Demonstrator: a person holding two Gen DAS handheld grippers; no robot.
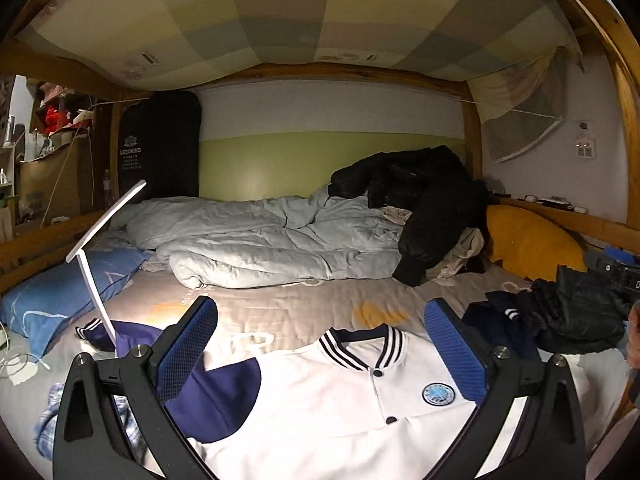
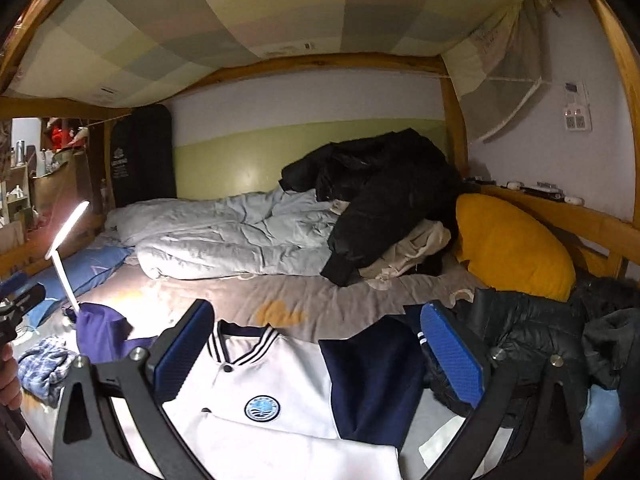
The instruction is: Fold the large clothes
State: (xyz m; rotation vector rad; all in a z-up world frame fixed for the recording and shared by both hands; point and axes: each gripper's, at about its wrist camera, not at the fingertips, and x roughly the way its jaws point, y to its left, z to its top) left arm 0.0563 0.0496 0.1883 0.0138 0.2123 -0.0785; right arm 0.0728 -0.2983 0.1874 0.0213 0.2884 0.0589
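jacket (image 1: 320, 412): white w/ navy sleeves, flat on bed sheet (image 1: 288, 304), front up
left gripper (image 1: 320, 344): fingers apart, over collar, holding nothing
right gripper (image 2: 316, 344): fingers apart, empty
clutter: lamp (image 1: 96, 248) just beside left sleeve; black coat (image 2: 520, 332) by right sleeve; duvet (image 1: 260, 240) behind

Frame: wooden bunk (image 1: 472, 136), checked cloth (image 1: 240, 20) overhead.
Wall: green-and-white (image 1: 280, 152), beyond the jaws.
Light: lit lamp (image 2: 66, 232), left of the jaws.
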